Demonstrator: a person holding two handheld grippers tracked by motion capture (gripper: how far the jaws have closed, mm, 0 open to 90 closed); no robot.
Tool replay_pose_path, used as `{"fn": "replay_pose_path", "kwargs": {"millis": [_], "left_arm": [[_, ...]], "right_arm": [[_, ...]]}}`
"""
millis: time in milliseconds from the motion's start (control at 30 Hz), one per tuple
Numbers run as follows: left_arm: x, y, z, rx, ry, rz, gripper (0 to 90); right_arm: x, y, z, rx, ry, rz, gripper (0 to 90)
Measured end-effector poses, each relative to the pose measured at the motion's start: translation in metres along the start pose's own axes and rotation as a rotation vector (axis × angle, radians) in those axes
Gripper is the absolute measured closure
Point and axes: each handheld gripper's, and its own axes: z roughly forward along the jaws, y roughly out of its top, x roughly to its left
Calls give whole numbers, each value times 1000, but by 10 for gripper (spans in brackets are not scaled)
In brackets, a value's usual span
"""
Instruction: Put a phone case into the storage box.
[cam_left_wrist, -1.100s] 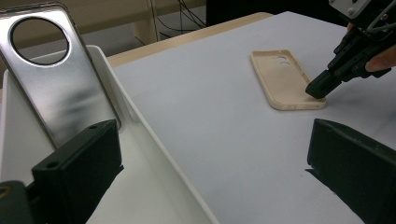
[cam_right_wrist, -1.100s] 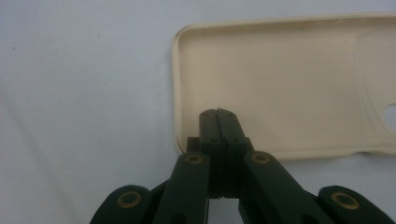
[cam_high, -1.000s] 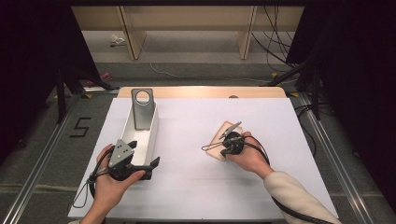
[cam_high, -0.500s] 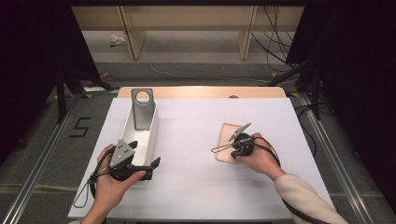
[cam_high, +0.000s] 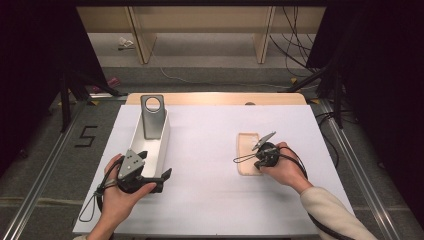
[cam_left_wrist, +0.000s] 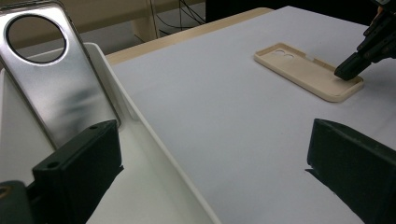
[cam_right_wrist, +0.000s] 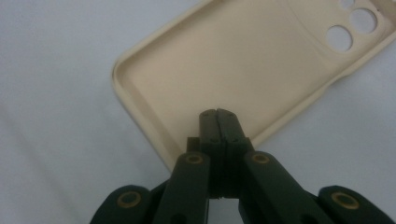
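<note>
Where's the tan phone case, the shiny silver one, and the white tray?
tan phone case (cam_left_wrist: 299, 70), left gripper view, inner floor.
silver phone case (cam_high: 151, 125), high view, lower back panel.
white tray (cam_high: 161, 150), high view, right wall.

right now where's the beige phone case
In the high view the beige phone case lies flat on the white table, right of centre, with the shut right gripper at its near end.

— What sort of place is this?
— A lab rig: a white counter (cam_high: 210, 200) on rails (cam_high: 45, 170), black curtains (cam_high: 30, 75) at nine and three o'clock, loose cables (cam_high: 295, 45) at one, a floor number (cam_high: 86, 136).
</note>
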Motion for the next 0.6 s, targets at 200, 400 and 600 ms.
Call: {"fn": "replay_pose_path", "kwargs": {"millis": [200, 400, 600], "left_arm": [[0, 0, 0, 1, 3, 9, 25], [0, 0, 1, 1, 3, 10, 24], [1, -1, 1, 6, 2, 11, 25]], "right_arm": [[-2, -1, 0, 8, -7, -2, 900], [-2, -1, 0, 6, -5, 3, 900], [-3, -1, -2, -6, -3, 3, 900]]}}
